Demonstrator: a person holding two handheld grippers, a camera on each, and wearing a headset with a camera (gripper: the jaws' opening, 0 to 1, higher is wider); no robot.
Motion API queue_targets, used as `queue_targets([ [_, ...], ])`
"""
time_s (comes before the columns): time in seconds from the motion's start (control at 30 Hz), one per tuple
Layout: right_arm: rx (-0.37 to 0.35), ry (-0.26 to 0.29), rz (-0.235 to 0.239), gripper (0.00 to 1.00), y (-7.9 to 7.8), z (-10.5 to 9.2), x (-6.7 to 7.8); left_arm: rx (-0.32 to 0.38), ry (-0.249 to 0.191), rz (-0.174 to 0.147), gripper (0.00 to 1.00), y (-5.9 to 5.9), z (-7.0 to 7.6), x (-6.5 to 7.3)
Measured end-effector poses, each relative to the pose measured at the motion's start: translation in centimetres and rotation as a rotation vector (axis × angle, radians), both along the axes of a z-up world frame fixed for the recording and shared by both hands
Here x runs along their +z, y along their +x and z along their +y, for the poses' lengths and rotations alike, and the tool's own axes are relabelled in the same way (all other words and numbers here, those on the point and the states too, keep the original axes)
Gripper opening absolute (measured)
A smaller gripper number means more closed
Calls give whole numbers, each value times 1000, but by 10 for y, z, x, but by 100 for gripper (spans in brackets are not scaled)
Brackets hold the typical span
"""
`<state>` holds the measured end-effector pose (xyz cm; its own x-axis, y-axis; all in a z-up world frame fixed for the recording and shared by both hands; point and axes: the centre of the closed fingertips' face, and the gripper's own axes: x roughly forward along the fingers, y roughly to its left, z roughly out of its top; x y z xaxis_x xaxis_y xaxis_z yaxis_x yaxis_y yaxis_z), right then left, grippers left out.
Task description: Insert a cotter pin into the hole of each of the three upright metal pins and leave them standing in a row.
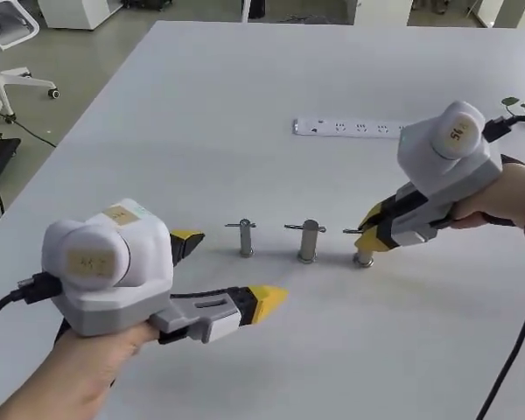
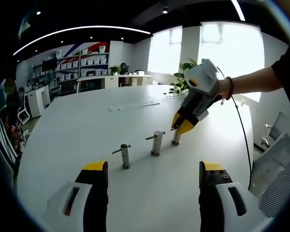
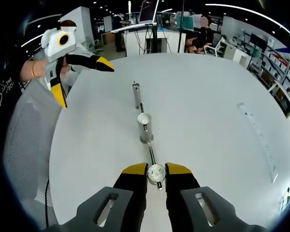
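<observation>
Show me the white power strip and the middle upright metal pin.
white power strip (image 1: 348, 128): head view, middle of its body.
middle upright metal pin (image 1: 309, 245): head view, its shaft.

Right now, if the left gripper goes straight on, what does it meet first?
Probably the nearest metal pin, standing ahead between the open jaws of the left gripper, slightly off centre. Depth is unclear; it could slip past.
</observation>
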<state>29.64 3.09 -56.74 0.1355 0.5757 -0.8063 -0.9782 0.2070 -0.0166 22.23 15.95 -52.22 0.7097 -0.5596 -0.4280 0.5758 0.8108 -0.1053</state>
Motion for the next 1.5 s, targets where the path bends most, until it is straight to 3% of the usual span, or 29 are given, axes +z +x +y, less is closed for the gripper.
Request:
queue_targets([
  [0.7,36,15,24,9,3,-5,-1,7,29,7,77,-2,6,-3],
  [0.87,25,44,22,13,4,-5,1,7,32,9,77,-3,7,-3],
  [0.97,-4,68,0,22,8,-5,7,9,38,11,77,-3,8,-4],
  [1.1,-39,88,-9,27,8,-8,15,18,37,8,77,-1,11,-2],
  [1.17,-90,117,-11,32,8,-7,21,23,38,8,77,0,12,-1],
  [1.23,-186,163,13,35,8,-7,26,29,38,13,78,1,14,1],
  [1.3,-226,201,21,39,5,-8,29,38,32,12,79,2,16,4],
  [1.43,-276,202,22,44,-2,-11,30,53,19,15,80,4,17,8],
  [1.5,-343,221,28,48,-6,-13,32,75,24,10,80,6,19,10],
])
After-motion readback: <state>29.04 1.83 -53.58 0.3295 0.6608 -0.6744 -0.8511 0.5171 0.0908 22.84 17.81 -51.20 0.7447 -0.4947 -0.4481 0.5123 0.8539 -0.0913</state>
